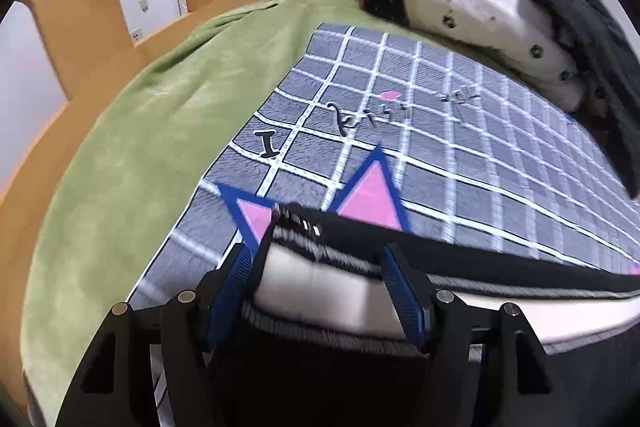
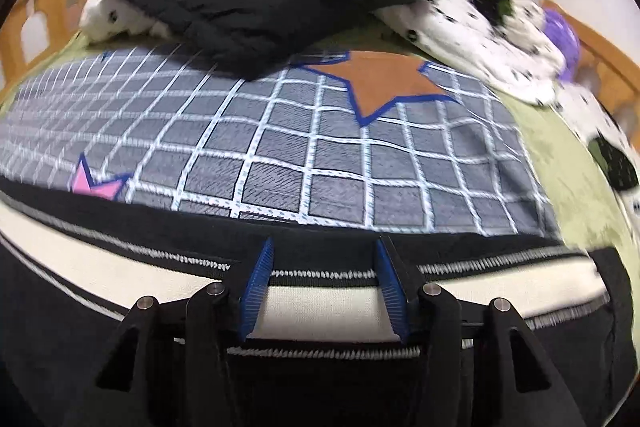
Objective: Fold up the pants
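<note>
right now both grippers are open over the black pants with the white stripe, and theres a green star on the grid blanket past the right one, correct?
Not quite: the star on the grid blanket is orange-brown with a blue outline, not green, as the right wrist view shows. The rest holds: the left gripper and right gripper are both open over the black pants with the white stripe.
</note>
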`<state>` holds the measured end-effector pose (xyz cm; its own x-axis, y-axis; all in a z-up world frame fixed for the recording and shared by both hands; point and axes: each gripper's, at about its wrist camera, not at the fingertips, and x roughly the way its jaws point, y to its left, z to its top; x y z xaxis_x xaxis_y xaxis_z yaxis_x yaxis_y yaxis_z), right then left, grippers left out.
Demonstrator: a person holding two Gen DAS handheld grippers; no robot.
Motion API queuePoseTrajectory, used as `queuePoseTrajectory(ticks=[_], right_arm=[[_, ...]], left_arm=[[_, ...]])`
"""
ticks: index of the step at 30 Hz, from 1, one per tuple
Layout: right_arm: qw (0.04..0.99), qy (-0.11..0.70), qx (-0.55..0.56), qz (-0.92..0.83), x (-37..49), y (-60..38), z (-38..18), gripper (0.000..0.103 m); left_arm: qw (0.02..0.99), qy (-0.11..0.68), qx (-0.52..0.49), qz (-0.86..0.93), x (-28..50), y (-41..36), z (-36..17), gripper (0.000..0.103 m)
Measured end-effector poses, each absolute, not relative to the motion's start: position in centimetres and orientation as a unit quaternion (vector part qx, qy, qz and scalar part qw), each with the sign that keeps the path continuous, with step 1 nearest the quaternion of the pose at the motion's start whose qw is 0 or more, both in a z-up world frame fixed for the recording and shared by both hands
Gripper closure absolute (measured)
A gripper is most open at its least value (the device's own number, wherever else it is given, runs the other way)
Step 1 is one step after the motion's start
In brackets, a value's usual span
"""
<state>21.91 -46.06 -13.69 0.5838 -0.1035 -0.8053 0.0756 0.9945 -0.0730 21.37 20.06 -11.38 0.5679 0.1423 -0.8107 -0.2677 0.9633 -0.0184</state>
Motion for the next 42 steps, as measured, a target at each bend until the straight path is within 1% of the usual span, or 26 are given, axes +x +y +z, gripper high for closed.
queuePoseTrajectory(ticks=[3, 6, 8, 10, 14, 18, 20, 21, 22, 24, 28, 29, 31, 34, 36, 38, 39, 42], right_arm=[[0.895, 0.44, 0.031, -0.064, 19.5, -45.3, -10.9, 0.053], [0.903, 0.427, 0.021, -0.044, 17.0, -43.0, -7.2, 0.053], [0.915, 0.401, -0.003, -0.046, 14.7, -40.8, -3.9, 0.053], [0.924, 0.379, -0.001, -0.045, 12.9, -39.1, -1.3, 0.053], [0.918, 0.389, 0.074, 0.019, 10.5, -35.6, 3.5, 0.053], [0.917, 0.383, 0.098, 0.056, 8.4, -31.7, 6.5, 0.053], [0.916, 0.383, 0.104, 0.064, 7.8, -29.8, 7.1, 0.047], [0.914, 0.385, 0.113, 0.07, 7.7, -29.0, 7.1, 0.045], [0.91, 0.388, 0.124, 0.078, 7.7, -28.3, 6.8, 0.045], [0.903, 0.395, 0.144, 0.091, 7.8, -27.3, 5.9, 0.044], [0.903, 0.385, 0.163, 0.101, 7.2, -26.2, 1.9, 0.044], [0.906, 0.381, 0.157, 0.095, 6.8, -26.2, 0.7, 0.044], [0.905, 0.402, 0.116, 0.075, 6.5, -25.9, -1.2, 0.045], [0.907, 0.408, 0.088, 0.063, 5.8, -26.4, -1.9, 0.045], [0.908, 0.403, 0.097, 0.06, 5.5, -27.1, -1.9, 0.045], [0.906, 0.406, 0.104, 0.057, 5.4, -27.6, -2.0, 0.045], [0.906, 0.406, 0.107, 0.055, 5.4, -27.7, -2.0, 0.045], [0.904, 0.41, 0.111, 0.047, 5.7, -28.0, -2.1, 0.045]], left_arm=[[0.889, 0.442, -0.065, 0.098, 18.3, 19.0, -8.7, 0.038], [0.903, 0.415, -0.065, 0.089, 14.5, 17.5, -5.2, 0.038], [0.91, 0.397, -0.071, 0.092, 12.4, 16.5, -3.2, 0.038], [0.918, 0.379, -0.074, 0.089, 10.3, 15.3, -0.9, 0.038], [0.919, 0.379, -0.102, 0.028, 7.8, 13.5, 3.4, 0.038], [0.921, 0.367, -0.126, -0.019, 5.0, 11.8, 6.5, 0.038], [0.923, 0.364, -0.12, -0.028, 4.0, 11.2, 6.8, 0.037], [0.924, 0.361, -0.12, -0.031, 3.6, 11.1, 6.6, 0.035], [0.923, 0.361, -0.132, -0.035, 3.1, 11.2, 6.1, 0.028], [0.916, 0.36, -0.171, -0.053, 2.4, 11.8, 4.1, 0.02], [0.906, 0.368, -0.207, -0.016, 0.9, 13.6, -2.6, 0.02], [0.903, 0.372, -0.216, -0.005, 0.6, 14.3, -4.4, 0.02], [0.89, 0.388, -0.239, 0.019, 0.0, 16.2, -7.4, 0.021], [0.871, 0.402, -0.278, 0.048, -1.3, 19.5, -10.7, 0.021], [0.855, 0.406, -0.319, 0.045, -1.7, 21.7, -12.2, 0.023], [0.848, 0.399, -0.348, 0.036, -1.5, 23.4, -13.1, 0.029], [0.848, 0.394, -0.353, 0.036, -1.2, 23.8, -13.2, 0.031], [0.857, 0.379, -0.347, 0.035, 0.2, 24.1, -13.4, 0.031]])
